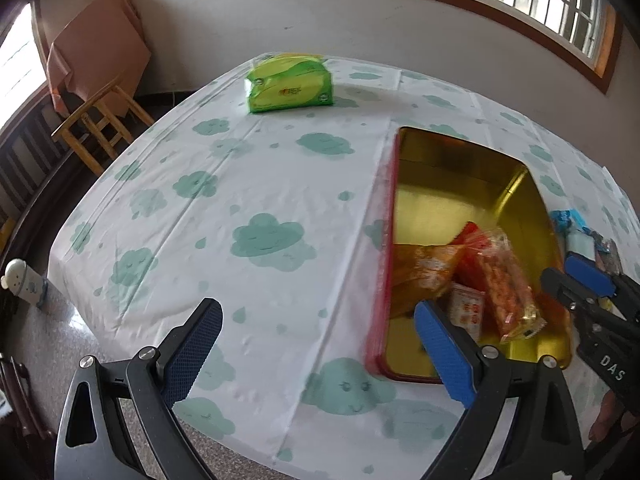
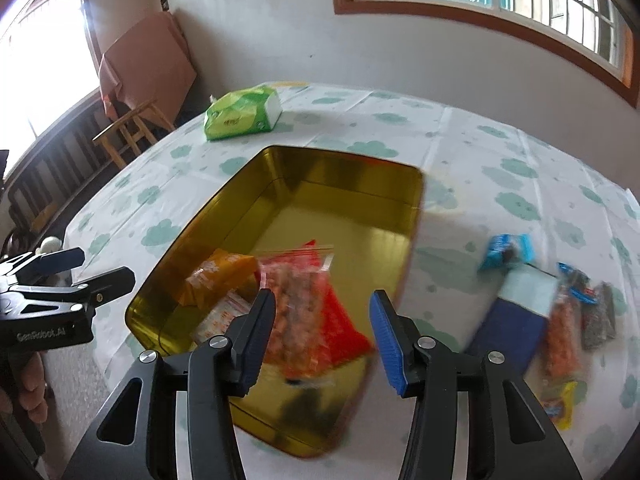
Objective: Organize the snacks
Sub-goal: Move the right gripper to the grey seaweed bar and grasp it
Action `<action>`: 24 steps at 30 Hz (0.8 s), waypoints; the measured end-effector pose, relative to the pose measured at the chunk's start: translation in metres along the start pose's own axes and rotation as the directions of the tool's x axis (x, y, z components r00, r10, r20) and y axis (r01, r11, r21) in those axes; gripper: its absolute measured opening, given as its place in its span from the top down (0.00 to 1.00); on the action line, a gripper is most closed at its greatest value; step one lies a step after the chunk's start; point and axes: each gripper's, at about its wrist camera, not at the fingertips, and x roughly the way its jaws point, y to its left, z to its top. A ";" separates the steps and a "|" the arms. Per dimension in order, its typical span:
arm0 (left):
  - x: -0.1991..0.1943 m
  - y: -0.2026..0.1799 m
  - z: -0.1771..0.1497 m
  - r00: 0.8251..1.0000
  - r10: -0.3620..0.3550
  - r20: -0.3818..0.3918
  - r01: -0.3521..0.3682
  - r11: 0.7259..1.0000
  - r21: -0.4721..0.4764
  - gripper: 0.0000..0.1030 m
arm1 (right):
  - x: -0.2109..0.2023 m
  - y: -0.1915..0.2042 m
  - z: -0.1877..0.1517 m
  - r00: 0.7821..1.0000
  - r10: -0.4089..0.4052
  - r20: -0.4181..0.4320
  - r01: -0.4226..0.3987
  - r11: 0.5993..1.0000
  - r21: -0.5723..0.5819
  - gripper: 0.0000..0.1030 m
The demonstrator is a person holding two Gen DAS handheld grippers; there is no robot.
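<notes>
Gold tin [image 2: 352, 184] holding perhaps three snack packets [image 2: 304, 300] (blurred), both hand-held grippers [image 1: 318, 354] [image 2: 322, 340] agape, empty

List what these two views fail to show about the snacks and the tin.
- Loose snacks, right wrist view: motion blur, labels unreadable.
- Same pile, left wrist view: the right gripper covers most.
- Tin, near corner: left gripper's finger hides it.
- Red packet: print blurred.
</notes>
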 end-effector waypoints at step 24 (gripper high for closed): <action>-0.018 -0.155 0.004 0.988 -0.152 0.018 0.141 0.950 0.279 0.07 | -0.041 -0.216 -0.053 0.954 -0.301 0.009 0.287 0.919 0.269 0.51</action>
